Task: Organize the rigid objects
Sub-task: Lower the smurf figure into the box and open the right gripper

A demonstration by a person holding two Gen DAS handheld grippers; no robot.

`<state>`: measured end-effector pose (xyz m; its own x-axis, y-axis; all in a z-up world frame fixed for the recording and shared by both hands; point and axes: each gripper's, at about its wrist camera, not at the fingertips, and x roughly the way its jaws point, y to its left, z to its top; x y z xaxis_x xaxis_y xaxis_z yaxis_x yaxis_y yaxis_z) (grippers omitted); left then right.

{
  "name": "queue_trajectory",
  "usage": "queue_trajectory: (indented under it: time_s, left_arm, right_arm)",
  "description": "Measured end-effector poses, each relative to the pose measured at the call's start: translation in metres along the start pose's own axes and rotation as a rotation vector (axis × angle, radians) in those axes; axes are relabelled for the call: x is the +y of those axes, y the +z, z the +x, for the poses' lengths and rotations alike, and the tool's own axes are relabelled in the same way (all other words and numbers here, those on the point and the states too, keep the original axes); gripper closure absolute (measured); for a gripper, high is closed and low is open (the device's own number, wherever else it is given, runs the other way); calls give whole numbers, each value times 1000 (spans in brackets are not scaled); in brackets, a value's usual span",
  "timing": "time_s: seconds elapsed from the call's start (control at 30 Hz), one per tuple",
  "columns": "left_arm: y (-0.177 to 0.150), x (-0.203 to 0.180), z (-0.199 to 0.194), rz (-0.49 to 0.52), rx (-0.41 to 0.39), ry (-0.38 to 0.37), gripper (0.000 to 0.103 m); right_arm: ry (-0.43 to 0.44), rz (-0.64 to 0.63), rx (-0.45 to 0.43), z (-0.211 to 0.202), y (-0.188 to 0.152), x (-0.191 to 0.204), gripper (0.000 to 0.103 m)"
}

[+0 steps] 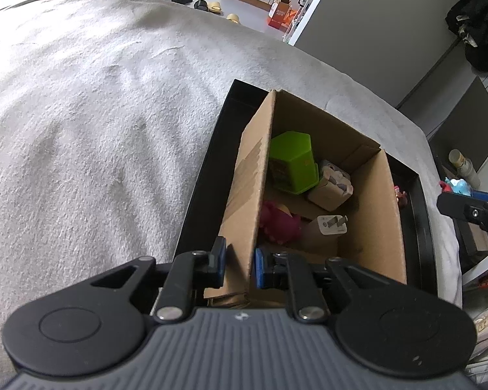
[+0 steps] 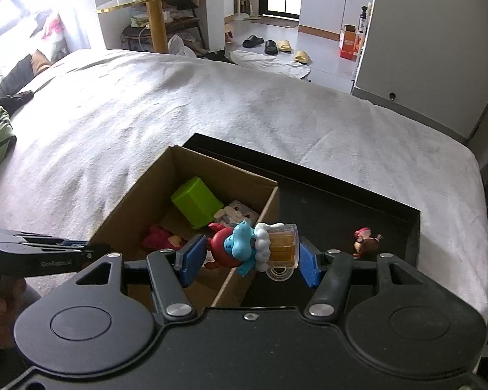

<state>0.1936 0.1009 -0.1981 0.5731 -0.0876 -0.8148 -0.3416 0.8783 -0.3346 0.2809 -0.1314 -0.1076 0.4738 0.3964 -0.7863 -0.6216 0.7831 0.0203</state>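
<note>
— Two tongs are working over the bed [image 2: 211, 104]; what has each got?

— Left tongs [image 1: 240, 265] are clamped on the near-left wall of the cardboard box [image 1: 371, 227], one blue pad outside and one inside. Right tongs [image 2: 250, 256] are clamped on a blue figurine with a beer mug [image 2: 244, 248], held sideways above the box's right wall.

— Where does the box sit?

— Inside a black tray [image 2: 358, 195] on the bed, against the tray's left side.

— And inside the box?

— Lying there are a green block [image 1: 294, 162], a small tan carton [image 1: 332, 188], a white charger plug [image 1: 332, 224] and a dark red toy [image 1: 279, 221].

— Anything in the tray itself?

— One small brown figurine [image 2: 364, 243], lying on the tray floor right of the box, apart from it.
</note>
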Motion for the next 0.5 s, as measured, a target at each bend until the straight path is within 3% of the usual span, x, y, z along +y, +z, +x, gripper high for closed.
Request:
queue_trajectory:
  time_s: [0.5]
  left_arm:
    - [-1, 6, 0, 0, -4, -33, 86]
  right_arm:
    - [43, -35, 37, 39, 16, 39, 44]
